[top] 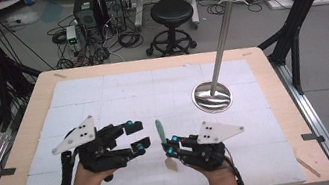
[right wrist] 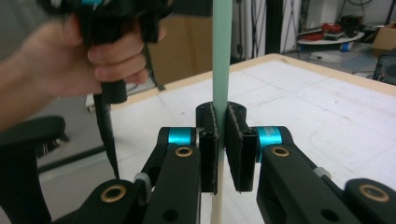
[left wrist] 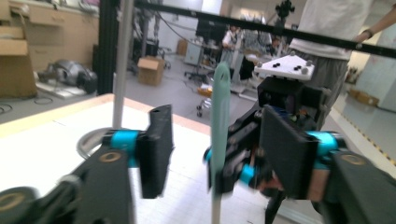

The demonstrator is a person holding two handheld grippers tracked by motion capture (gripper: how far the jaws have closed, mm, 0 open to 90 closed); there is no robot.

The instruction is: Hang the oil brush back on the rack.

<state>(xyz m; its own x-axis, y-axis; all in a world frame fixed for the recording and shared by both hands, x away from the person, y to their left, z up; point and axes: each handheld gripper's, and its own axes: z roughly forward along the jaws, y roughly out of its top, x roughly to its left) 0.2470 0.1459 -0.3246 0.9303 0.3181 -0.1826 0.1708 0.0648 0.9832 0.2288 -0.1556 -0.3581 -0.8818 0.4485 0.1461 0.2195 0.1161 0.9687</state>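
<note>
A slim utensil with a pale green handle (top: 159, 130) and a cream lower end (top: 171, 165) stands roughly upright near the table's front middle. My right gripper (top: 169, 148) is shut on it; in the right gripper view the pads (right wrist: 209, 140) clamp the green handle (right wrist: 222, 56) from both sides. My left gripper (top: 135, 135) is open just left of the utensil, jaws wide apart. In the left gripper view the handle (left wrist: 219, 107) rises between those spread jaws, apart from both fingers (left wrist: 156, 149), with the right gripper (left wrist: 261, 140) behind it.
A metal stand with a round shiny base (top: 212, 97) and a tall leaning pole (top: 225, 26) sits at the table's right back. White mats (top: 117, 95) cover the wooden table. A stool (top: 172, 12), computers and cables are on the floor beyond.
</note>
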